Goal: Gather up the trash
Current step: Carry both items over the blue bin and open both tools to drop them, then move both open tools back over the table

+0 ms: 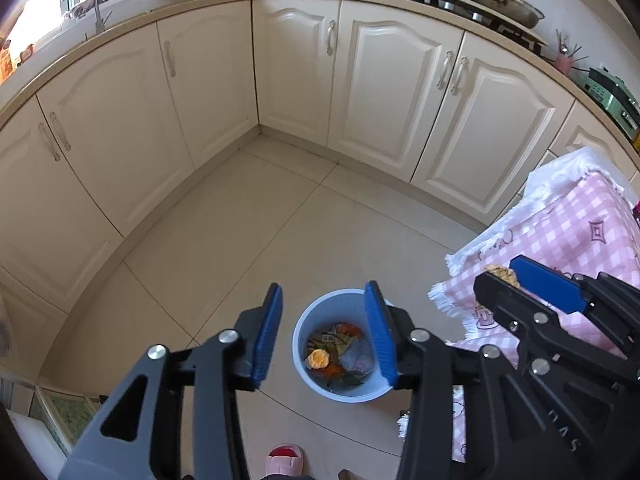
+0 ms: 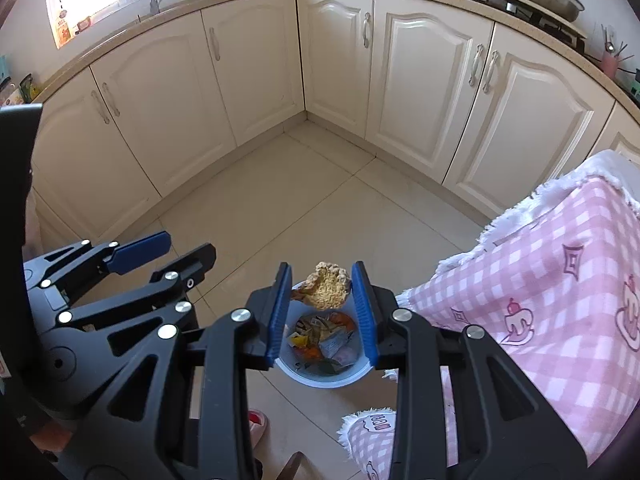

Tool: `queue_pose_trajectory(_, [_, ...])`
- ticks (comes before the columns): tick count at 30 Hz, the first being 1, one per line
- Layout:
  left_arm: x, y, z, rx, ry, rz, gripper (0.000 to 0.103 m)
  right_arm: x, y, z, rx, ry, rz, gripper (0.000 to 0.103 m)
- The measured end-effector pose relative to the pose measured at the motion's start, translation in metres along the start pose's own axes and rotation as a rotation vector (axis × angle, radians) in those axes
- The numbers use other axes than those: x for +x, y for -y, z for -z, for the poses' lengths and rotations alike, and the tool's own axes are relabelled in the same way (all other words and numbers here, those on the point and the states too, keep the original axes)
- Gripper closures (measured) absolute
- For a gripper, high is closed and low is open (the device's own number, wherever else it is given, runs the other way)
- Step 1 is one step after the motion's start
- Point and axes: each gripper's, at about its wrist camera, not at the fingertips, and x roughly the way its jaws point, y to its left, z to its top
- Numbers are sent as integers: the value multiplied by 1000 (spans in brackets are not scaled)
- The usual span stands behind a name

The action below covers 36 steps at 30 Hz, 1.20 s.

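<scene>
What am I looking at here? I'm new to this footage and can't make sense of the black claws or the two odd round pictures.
The claws are two handheld grippers; a person holds one in each hand, so there is no robot arm. Each carries a wide-angle camera looking along its blue-padded fingers, which bends the kitchen cabinets into curves. One picture comes from the left gripper, the other from the right gripper, and each also shows the other gripper at its edge.

Both hang above a blue bin standing on the tiled floor, already holding wrappers and scraps. Beside it is a table under a pink checked cloth.

The left gripper is open with nothing between its pads. The right one is shut on a dry noodle chunk, held over the bin. A pink slipper shows at the bottom edge.
</scene>
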Motion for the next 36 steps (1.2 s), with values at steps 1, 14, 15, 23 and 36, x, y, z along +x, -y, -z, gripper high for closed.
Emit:
queue_pose_trajectory(1, [0, -1, 0, -3, 0, 1, 59, 2, 1, 0, 4, -4, -3, 72])
queue_pose_trajectory(14, [-12, -14, -4, -53, 2, -21, 58, -1, 4, -8, 30, 31, 2, 51])
queue_pose_trajectory(15, [-15, -14, -4, -56, 7, -21, 58, -5, 5, -8, 33, 41, 3, 51])
queue_pose_trajectory(23, [-54, -9, -10, -66, 59, 3, 58, -36, 5, -10, 32, 90, 3, 51])
queue_pose_trajectory(36, [-159, 117, -25, 101, 253, 200, 51, -181, 84, 9, 129, 284, 155, 48])
